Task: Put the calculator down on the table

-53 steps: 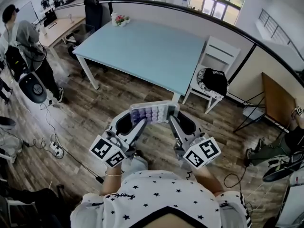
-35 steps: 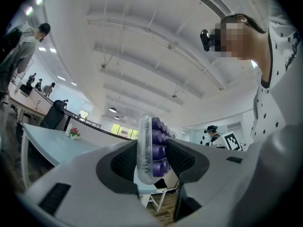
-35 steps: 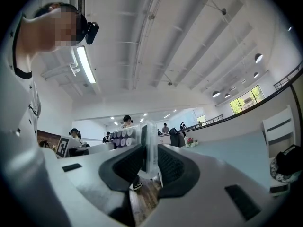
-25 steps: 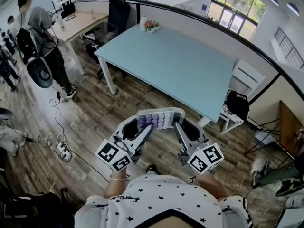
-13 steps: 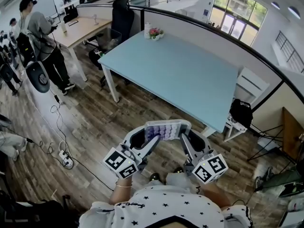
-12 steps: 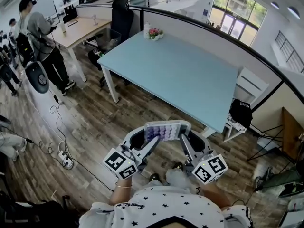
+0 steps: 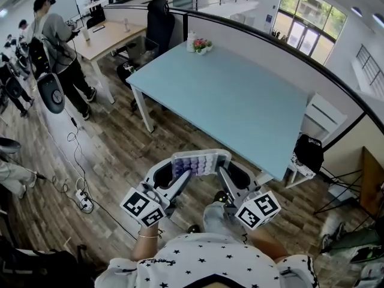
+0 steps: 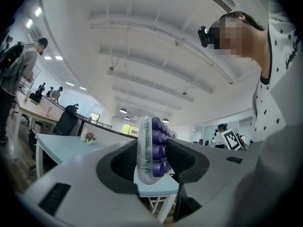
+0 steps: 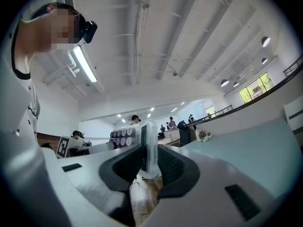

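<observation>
The calculator (image 7: pixel 197 162), clear plastic with rows of purple keys, hangs in the air over the wooden floor, just short of the near edge of the light blue table (image 7: pixel 240 101). My left gripper (image 7: pixel 179 171) is shut on its left end and my right gripper (image 7: pixel 220 169) on its right end. In the left gripper view the calculator (image 8: pixel 150 148) stands on edge between the dark pads, keys facing right, with the left gripper (image 8: pixel 151 164) clamped on it. In the right gripper view the calculator (image 9: pixel 147 145) is pinched edge-on by the right gripper (image 9: pixel 147 169).
A small flower pot (image 7: pixel 201 45) stands at the table's far corner. A black office chair (image 7: pixel 159 17) and a wooden desk (image 7: pixel 111 35) lie beyond. A white chair with a black bag (image 7: pixel 309 152) is at the right. People (image 7: pixel 57 47) and floor cables (image 7: pixel 81 200) are on the left.
The view has moved forward over the floor and the table's near edge is closer. Both grippers keep the calculator between them in the same pose.
</observation>
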